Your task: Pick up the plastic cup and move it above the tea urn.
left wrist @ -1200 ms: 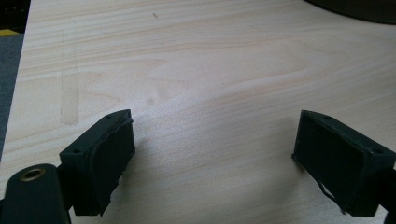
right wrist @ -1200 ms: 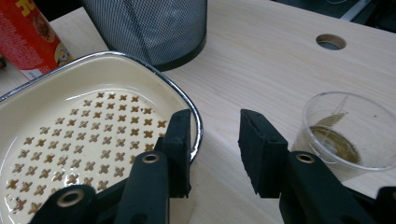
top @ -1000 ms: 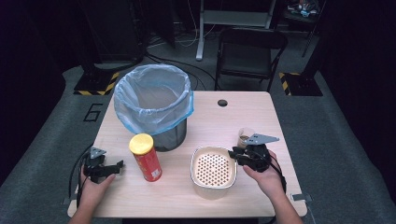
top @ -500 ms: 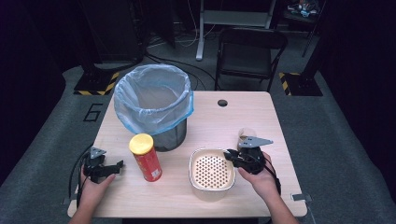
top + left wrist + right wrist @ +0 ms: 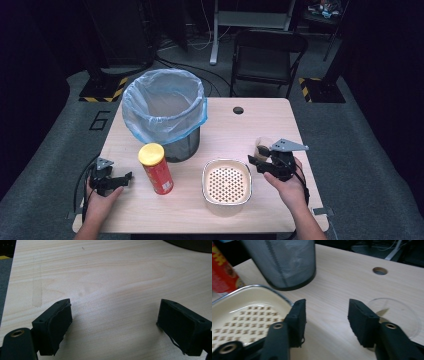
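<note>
A mesh bin (image 5: pixel 162 112) lined with a blue bag stands at the table's back left. In front of it is a red can (image 5: pixel 156 169) with a yellow lid. A cream perforated dish (image 5: pixel 226 181) lies near the front edge. My right gripper (image 5: pixel 255 162) is open just right of the dish, low over the wood. In the right gripper view its jaws (image 5: pixel 327 317) stand apart, with the dish rim (image 5: pixel 274 293) to their left and a clear plastic cup (image 5: pixel 398 312) behind the right jaw. My left gripper (image 5: pixel 125 177) is open left of the can, over bare wood (image 5: pixel 115 325).
A round cable hole (image 5: pixel 238 110) sits in the table's back edge. A black folding chair (image 5: pixel 267 55) stands behind the table. The bin's mesh wall (image 5: pixel 284 262) and the can (image 5: pixel 222 272) rise beyond the dish in the right gripper view.
The right gripper moved slightly left toward the dish, then back a little to the right. The left gripper has stayed where it was.
</note>
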Action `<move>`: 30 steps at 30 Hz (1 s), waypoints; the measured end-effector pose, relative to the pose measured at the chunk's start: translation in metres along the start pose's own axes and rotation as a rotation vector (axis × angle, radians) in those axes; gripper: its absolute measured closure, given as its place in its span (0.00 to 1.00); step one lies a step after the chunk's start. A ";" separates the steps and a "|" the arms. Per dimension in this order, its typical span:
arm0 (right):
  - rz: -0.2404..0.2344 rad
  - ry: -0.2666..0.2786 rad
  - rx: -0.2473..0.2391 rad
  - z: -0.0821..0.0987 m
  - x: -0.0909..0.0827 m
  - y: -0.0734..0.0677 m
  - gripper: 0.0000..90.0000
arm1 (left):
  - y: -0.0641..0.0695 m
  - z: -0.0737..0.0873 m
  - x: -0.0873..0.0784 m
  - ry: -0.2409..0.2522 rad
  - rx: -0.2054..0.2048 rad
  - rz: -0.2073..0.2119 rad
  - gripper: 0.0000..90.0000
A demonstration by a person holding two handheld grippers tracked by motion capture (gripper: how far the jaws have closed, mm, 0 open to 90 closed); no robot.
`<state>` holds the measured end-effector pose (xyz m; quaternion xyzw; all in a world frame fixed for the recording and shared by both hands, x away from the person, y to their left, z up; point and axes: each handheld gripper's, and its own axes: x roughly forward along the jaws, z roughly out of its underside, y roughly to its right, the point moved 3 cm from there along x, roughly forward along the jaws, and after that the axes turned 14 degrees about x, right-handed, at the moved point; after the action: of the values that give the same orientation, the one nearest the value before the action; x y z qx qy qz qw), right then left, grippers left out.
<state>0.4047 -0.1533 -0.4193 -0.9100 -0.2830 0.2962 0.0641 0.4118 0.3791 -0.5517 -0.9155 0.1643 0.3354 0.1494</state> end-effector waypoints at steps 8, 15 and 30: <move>0.151 -0.013 -0.015 -0.008 0.017 0.041 0.34 | 0.000 0.000 0.000 -0.001 0.002 -0.004 0.14; 0.204 -0.050 0.030 -0.007 0.035 0.063 0.18 | 0.000 0.000 0.000 0.001 -0.001 -0.001 0.14; 0.265 -0.061 0.024 -0.004 0.064 0.075 0.15 | 0.001 0.000 -0.001 -0.001 0.001 -0.001 0.14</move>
<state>0.4856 -0.1801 -0.4696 -0.9290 -0.1587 0.3332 0.0268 0.4110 0.3787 -0.5516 -0.9154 0.1636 0.3359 0.1500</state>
